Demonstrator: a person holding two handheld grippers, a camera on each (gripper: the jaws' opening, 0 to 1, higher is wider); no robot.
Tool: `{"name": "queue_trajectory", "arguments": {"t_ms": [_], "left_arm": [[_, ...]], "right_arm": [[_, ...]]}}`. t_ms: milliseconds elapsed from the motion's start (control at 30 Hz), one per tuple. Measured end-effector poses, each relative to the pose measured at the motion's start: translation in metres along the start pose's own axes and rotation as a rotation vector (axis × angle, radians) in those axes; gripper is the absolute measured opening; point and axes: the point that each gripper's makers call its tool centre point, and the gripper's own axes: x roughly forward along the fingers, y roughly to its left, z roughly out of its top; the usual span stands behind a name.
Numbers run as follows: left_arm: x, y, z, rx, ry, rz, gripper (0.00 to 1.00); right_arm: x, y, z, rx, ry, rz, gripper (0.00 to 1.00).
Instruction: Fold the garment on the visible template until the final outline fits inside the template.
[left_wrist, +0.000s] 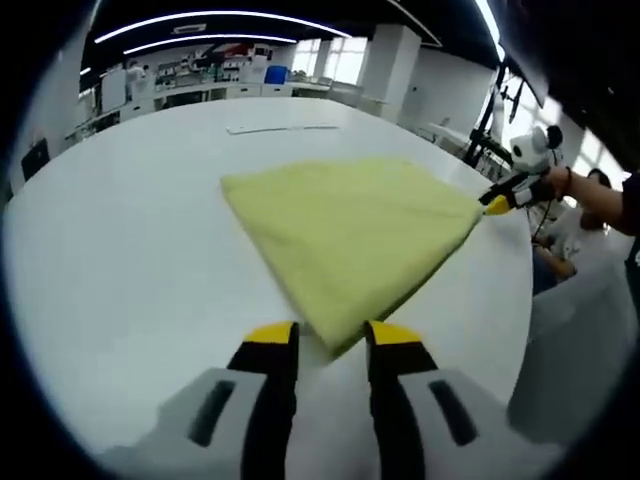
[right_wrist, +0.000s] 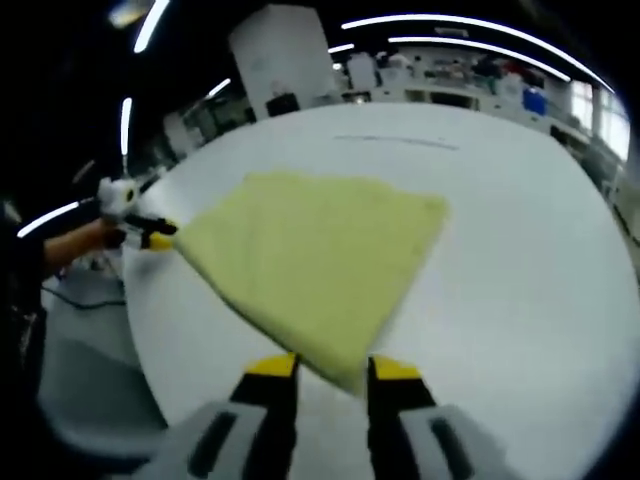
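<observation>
- Cloth (left_wrist: 350, 235): a pale yellow-green garment lies spread flat on the white desk (left_wrist: 130, 250), folded to a rough four-cornered shape with one corner pointing toward each pair of tongs.
- In the left gripper view, the left tongs (left_wrist: 333, 338) sit at the near corner of the cloth; the yellow-tipped jaws stand apart on either side of the corner tip, which lies in the gap between them. Whether they pinch the fabric I cannot tell.
- At the right corner of the cloth in that view, the other tongs (left_wrist: 497, 204) touch the edge, held by a person's hand (left_wrist: 553, 186).
- In the right gripper view, the right tongs (right_wrist: 332, 370) frame the near corner of the cloth (right_wrist: 315, 250) the same way, jaws apart with the tip between them, on the desk (right_wrist: 520, 260).
- At the left corner there, the other tongs (right_wrist: 160, 238) meet the cloth's edge, a hand (right_wrist: 105, 235) behind them.
- A thin pale line (left_wrist: 283, 128) lies on the far desk beyond the cloth.
- Shelves and benches (left_wrist: 200, 75) stand far off under strip lights.
</observation>
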Motion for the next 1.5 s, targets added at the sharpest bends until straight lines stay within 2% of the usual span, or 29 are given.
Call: {"name": "queue_trajectory", "arguments": {"t_ms": [67,200,267,333,567,767,967,1133,1367,1500], "left_arm": [[0.001,0.003,-0.001,0.0,-0.001,0.0,0.18],[0.001,0.001,-0.003,0.011,0.006,-0.005,0.08],[0.0,-0.001,-0.004,-0.001,0.009,-0.01,0.07],[-0.001,-0.003,-0.005,-0.01,0.013,-0.019,0.03],[-0.005,-0.012,-0.002,0.002,0.021,-0.036,0.01],[-0.006,-0.018,-0.006,0.027,0.039,-0.039,0.01],[-0.005,-0.015,-0.005,0.023,0.043,-0.028,0.01],[-0.007,-0.015,-0.004,0.059,0.026,-0.014,0.02],[-0.008,-0.019,-0.004,0.077,0.027,-0.019,0.09],[-0.009,-0.019,-0.003,0.087,0.023,-0.009,0.22]], "right_arm": [[0.0,-0.003,0.0,-0.004,0.0,-0.013,0.07],[-0.002,-0.001,-0.002,0.005,-0.005,-0.008,0.06],[-0.003,-0.001,-0.002,0.002,-0.005,-0.001,0.0],[-0.004,-0.001,-0.001,-0.003,-0.005,0.003,0.0],[-0.006,-0.003,0.002,-0.023,-0.007,-0.003,0.0],[-0.01,-0.008,0.004,-0.048,-0.005,-0.019,0.0],[-0.011,-0.005,0.002,-0.047,0.003,-0.012,0.0],[-0.01,-0.004,-0.009,-0.108,0.043,-0.01,0.0],[-0.011,-0.006,-0.006,-0.081,0.019,-0.034,0.01],[-0.014,-0.005,0.002,-0.066,-0.014,-0.047,0.19]]}}
